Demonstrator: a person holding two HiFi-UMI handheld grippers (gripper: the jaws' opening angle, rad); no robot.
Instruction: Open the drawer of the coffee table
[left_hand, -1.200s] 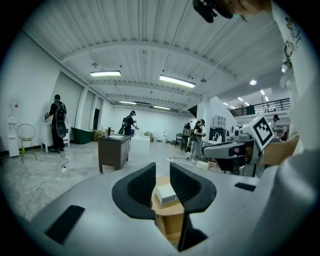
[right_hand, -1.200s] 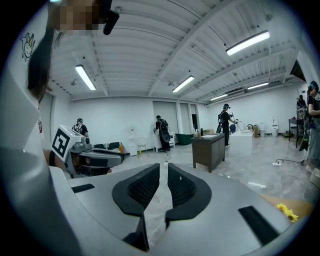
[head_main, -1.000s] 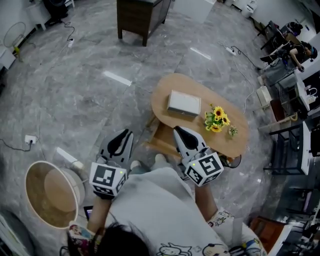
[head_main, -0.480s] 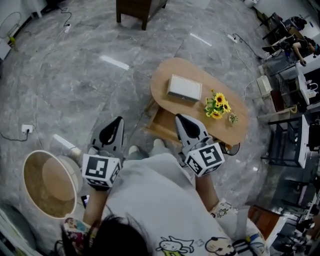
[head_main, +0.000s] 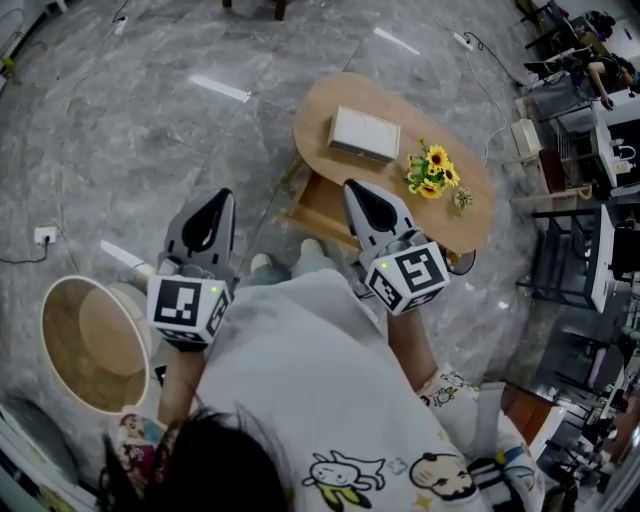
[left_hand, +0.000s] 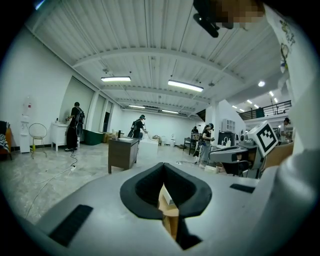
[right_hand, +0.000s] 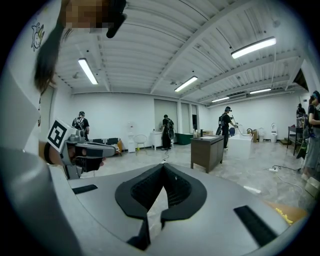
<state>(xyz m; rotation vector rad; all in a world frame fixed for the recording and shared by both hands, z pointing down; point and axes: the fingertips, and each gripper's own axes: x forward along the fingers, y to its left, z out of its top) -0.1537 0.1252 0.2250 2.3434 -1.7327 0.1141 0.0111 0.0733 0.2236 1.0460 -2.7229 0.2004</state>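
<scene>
The person holds 2 grippers out ahead of the chest, both aimed a little below level toward the coffee table (head_main: 330, 95). The left gripper (head_main: 218, 197) hangs off the table's left side, apart from it. Its jaws are pressed together with nothing gripped (left_hand: 162, 167). The right gripper (head_main: 351, 187) reaches over the table's near edge; whether it touches cannot be told. Its jaws are likewise together and empty (right_hand: 162, 169). Each marker cube, left (head_main: 188, 308) and right (head_main: 410, 277), sits at the rear, nearest the body. The left forearm (head_main: 178, 385) and right forearm (head_main: 412, 355) run back from the cubes, away from the table.
</scene>
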